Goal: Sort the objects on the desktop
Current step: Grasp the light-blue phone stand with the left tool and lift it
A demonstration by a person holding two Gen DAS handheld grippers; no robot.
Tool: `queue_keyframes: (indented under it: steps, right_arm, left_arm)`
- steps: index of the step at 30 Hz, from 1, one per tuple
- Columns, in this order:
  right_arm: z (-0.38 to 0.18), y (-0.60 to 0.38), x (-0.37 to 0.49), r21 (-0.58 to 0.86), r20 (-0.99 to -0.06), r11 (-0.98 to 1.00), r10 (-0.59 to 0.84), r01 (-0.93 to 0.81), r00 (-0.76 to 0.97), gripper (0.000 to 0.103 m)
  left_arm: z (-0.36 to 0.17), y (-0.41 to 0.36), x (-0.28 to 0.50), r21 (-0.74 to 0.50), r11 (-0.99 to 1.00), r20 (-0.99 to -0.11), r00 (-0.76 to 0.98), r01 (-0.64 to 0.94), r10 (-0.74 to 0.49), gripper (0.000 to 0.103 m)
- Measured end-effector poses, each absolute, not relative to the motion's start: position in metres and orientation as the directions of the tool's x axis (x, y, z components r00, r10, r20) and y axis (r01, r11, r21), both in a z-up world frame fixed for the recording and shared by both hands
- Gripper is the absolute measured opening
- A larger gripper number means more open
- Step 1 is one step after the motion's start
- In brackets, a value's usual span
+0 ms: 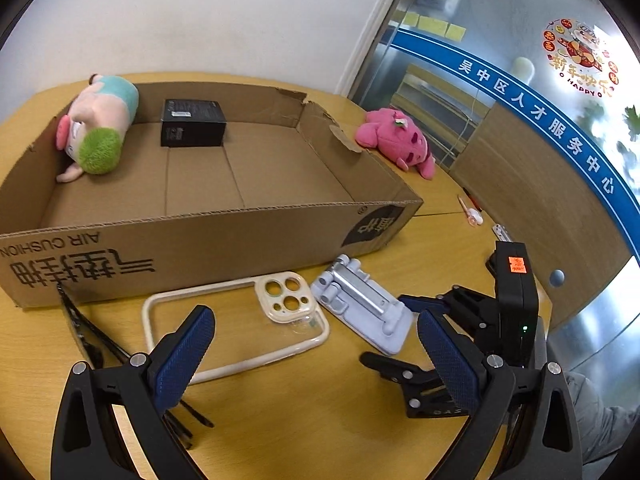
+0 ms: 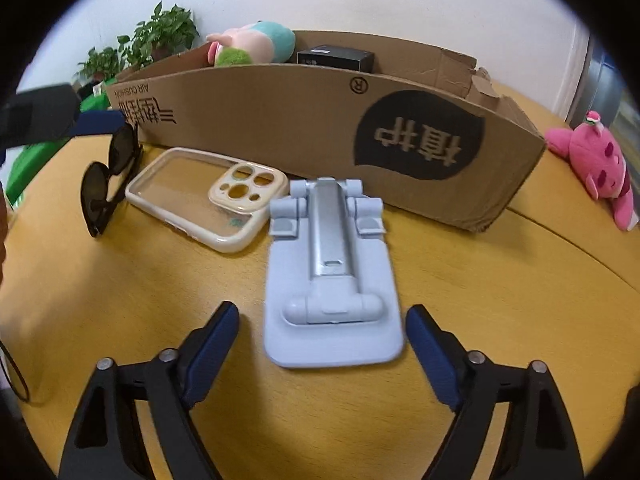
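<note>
A cardboard box [image 1: 208,240] [image 2: 320,128] holds a pastel plush [image 1: 96,128] and a small black box [image 1: 193,123]. In front of it lie a cream phone case [image 1: 240,320] [image 2: 208,196], a folded light-blue phone stand [image 1: 362,304] [image 2: 332,280] and black sunglasses [image 1: 92,332] [image 2: 108,176]. My left gripper [image 1: 316,344] is open above the phone case's near end. My right gripper [image 2: 322,344] is open, its fingers either side of the stand's near end; it also shows in the left wrist view [image 1: 436,320].
A pink plush [image 1: 400,140] [image 2: 596,168] lies on the wooden table [image 2: 480,280] right of the box. A pen [image 1: 470,210] lies near the table's right edge. Potted plants [image 2: 152,40] stand behind the box. A glass wall [image 1: 520,100] is at the right.
</note>
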State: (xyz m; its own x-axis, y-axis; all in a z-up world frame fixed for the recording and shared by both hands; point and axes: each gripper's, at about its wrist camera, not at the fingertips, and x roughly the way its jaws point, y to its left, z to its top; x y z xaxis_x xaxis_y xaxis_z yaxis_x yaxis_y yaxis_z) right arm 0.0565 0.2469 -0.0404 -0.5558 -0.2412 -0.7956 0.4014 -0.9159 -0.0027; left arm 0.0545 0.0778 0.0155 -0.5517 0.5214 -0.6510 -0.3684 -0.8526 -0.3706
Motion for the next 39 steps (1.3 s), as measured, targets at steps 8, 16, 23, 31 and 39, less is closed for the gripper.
queue_keyframes:
  steps: [8, 16, 23, 31, 39]
  right_arm:
    - [-0.038, 0.247, 0.071, 0.017, -0.808, -0.945, -0.206, 0.327, -0.553, 0.066]
    - [-0.032, 0.242, 0.103, 0.068, -0.788, -0.965, -0.207, 0.252, -0.58, 0.065]
    - [-0.025, 0.227, 0.114, 0.026, -0.759, -0.968, -0.182, 0.25, -0.625, 0.065]
    - [-0.023, 0.22, 0.118, -0.031, -0.752, -0.967, -0.144, 0.254, -0.644, 0.065]
    - [0.004, 0.211, 0.123, -0.12, -0.684, -0.966, -0.086, 0.228, -0.725, 0.065]
  left_arm:
    - [-0.004, 0.1, 0.041, -0.471, -0.798, -0.676, -0.427, -0.377, 0.6, 0.102]
    - [-0.032, 0.152, 0.036, -0.473, -0.782, -0.762, -0.256, -0.406, 0.595, 0.098]
    - [-0.033, 0.158, 0.039, -0.44, -0.824, -0.792, -0.279, -0.357, 0.544, 0.08]
    - [-0.032, 0.148, 0.036, -0.46, -0.832, -0.784, -0.298, -0.31, 0.544, 0.071]
    - [0.008, 0.146, 0.034, -0.436, -0.83, -0.751, -0.367, -0.348, 0.549, 0.07]
